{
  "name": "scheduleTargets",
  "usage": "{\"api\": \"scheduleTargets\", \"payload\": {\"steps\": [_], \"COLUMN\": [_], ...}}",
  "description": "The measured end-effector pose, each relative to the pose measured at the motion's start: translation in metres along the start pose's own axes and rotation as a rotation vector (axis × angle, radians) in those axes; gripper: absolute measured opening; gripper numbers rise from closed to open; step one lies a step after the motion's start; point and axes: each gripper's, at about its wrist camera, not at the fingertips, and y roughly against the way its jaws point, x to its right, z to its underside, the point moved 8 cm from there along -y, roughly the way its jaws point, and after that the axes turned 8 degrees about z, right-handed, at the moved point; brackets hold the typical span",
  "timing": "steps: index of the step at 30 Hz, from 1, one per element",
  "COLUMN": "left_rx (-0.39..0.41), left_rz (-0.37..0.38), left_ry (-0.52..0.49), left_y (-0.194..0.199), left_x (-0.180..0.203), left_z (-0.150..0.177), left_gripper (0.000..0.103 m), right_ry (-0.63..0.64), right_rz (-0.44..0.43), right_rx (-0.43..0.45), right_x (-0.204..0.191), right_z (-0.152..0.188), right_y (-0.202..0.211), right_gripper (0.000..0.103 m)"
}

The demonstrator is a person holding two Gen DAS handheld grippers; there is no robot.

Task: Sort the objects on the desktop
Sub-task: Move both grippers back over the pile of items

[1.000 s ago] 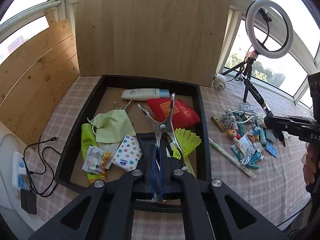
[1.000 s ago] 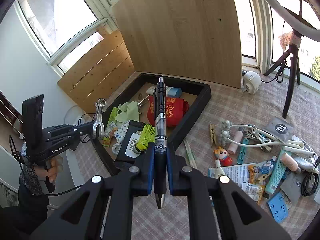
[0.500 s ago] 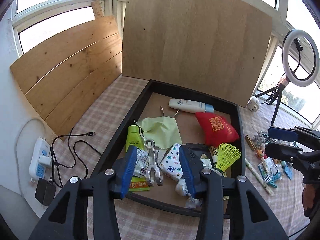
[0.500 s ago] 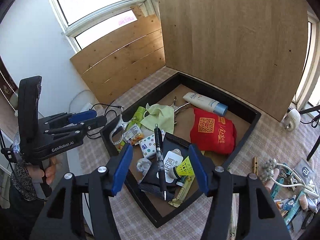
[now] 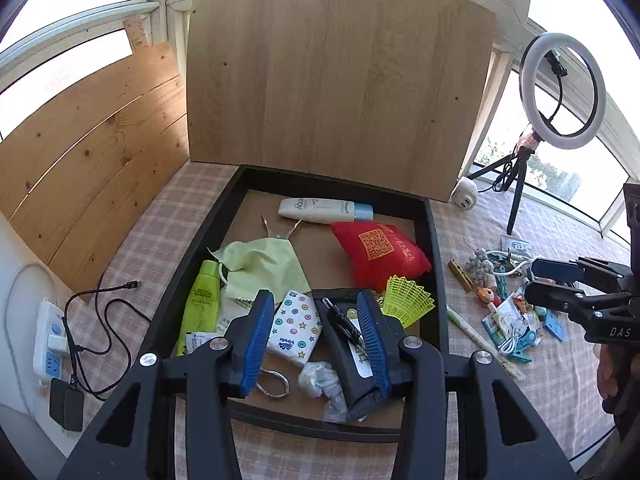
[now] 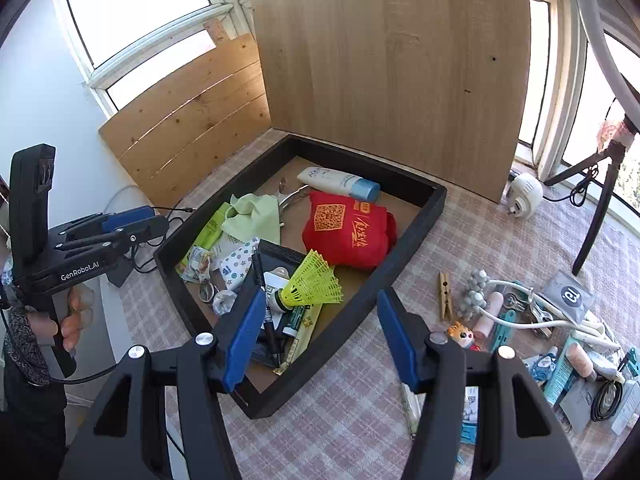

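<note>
**Desktop sorting: contents of tray and tabletop, both grippers empty**

Left gripper [image 5: 316, 336]: held above the near end of the black tray [image 5: 436, 264]; blue-padded jaws spread apart, nothing between them. Also seen from the right wrist view at far left, gripped by a hand [image 6: 72, 320].

Right gripper [image 6: 320, 340]: jaws wide apart, nothing held; positioned over the tray's near corner and the checked tablecloth [image 6: 340, 412].

Tray contents:
- White lotion tube with blue cap [image 5: 324, 210], lying along the far end.
- Metal tongs [image 5: 280, 232], partly under a light green cloth [image 5: 264, 266].
- Red pouch with orange print [image 5: 380, 254], right side.
- Green tube [image 5: 200, 304], along the left wall.
- Patterned tissue pack [image 5: 298, 328], between the left gripper's fingers in view, lying on the tray floor.
- Black pen [image 6: 262, 300], resting on a black packet [image 5: 352, 364] near the front.
- Yellow-green shuttlecock [image 6: 312, 284], beside the pen, near the right wall.
- Metal clip [image 5: 274, 382] and crumpled clear wrapper [image 5: 320, 378], at the near edge.

Tabletop to the right of the tray, unsorted: wooden clothespin [image 6: 445, 290], grey bead cluster [image 6: 474, 290], small tiger figure [image 6: 460, 332], white cable [image 6: 532, 314], grey sachet [image 6: 568, 292], assorted tubes and packets.

Surroundings: upright wooden board [image 5: 332, 72] behind the tray; ring light on tripod [image 5: 560, 88]; power strip [image 5: 50, 336] at left.
</note>
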Motion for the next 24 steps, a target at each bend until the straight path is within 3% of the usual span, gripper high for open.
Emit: {"api": "scheduleTargets", "payload": {"steps": [9, 14, 20, 24], "left_rx": [-0.090, -0.150, -0.220, -0.256], "left_rz": [0.142, 0.223, 0.340, 0.385], "left_ry": [-0.238, -0.386, -0.430, -0.388], "left_y": [-0.040, -0.072, -0.108, -0.136], "left_x": [0.105, 0.178, 0.241, 0.266], "left_z": [-0.002, 0.000, -0.009, -0.017], "left_gripper": [0.041, 0.041, 0.041, 0.039], "right_ry": [-0.334, -0.522, -0.635, -0.666], "right_rz": [0.238, 0.361, 0.418, 0.411], "right_rx": [-0.021, -0.007, 0.017, 0.033], "right_x": [0.194, 0.283, 0.334, 0.344], "right_z": [0.091, 0.145, 0.183, 0.190], "right_y": [0.056, 0.100, 0.134, 0.137], "right_gripper": [0.057, 0.057, 0.057, 0.057]}}
